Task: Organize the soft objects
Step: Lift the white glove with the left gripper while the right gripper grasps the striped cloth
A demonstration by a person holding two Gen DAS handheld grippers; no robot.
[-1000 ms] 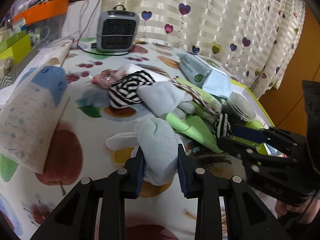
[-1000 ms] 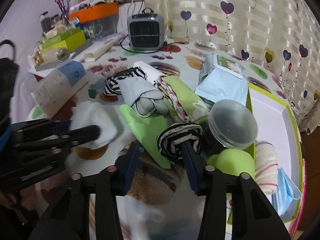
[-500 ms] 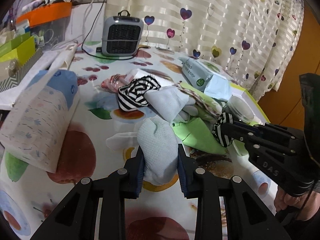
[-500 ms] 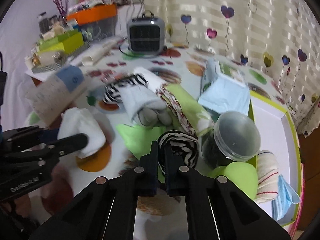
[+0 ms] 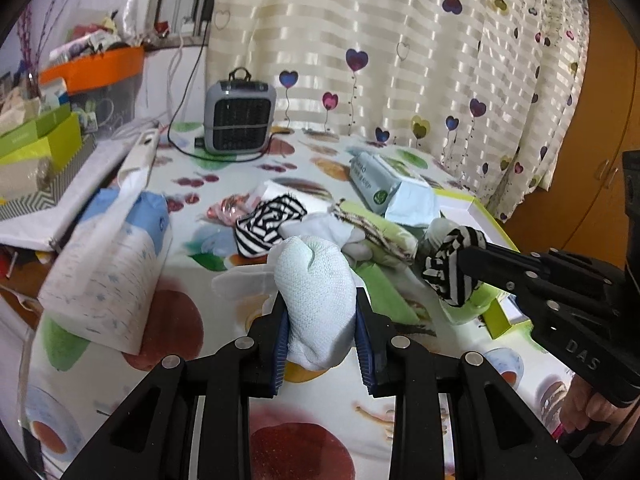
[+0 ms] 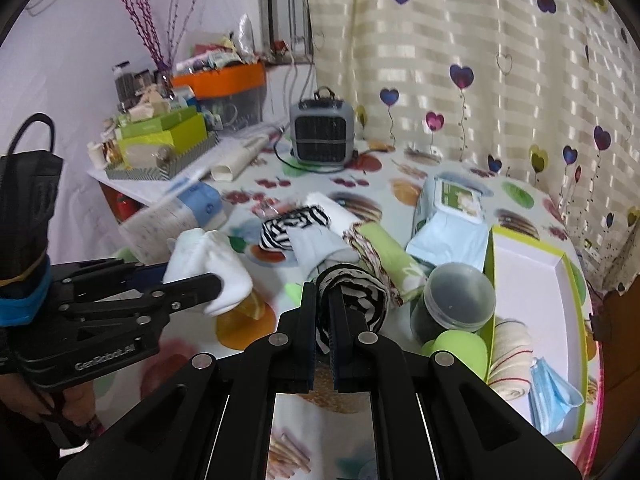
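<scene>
Two socks were up off the table, the left gripper (image 5: 320, 336) clamped on a white sock (image 5: 314, 288) and the right gripper (image 6: 323, 340) pinched nearly closed on a striped sock (image 6: 352, 296), so I judged the carry underway, next needing a drop into the green box (image 6: 528, 276) beside the heap.

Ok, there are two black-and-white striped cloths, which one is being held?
The rolled striped cloth pinched by the right gripper, lifted near the round tub. The other striped cloth lies loose in the pile.

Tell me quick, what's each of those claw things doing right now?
Left gripper: closed on the pale mint sock.
Right gripper: closed on the black-and-white striped sock.
</scene>
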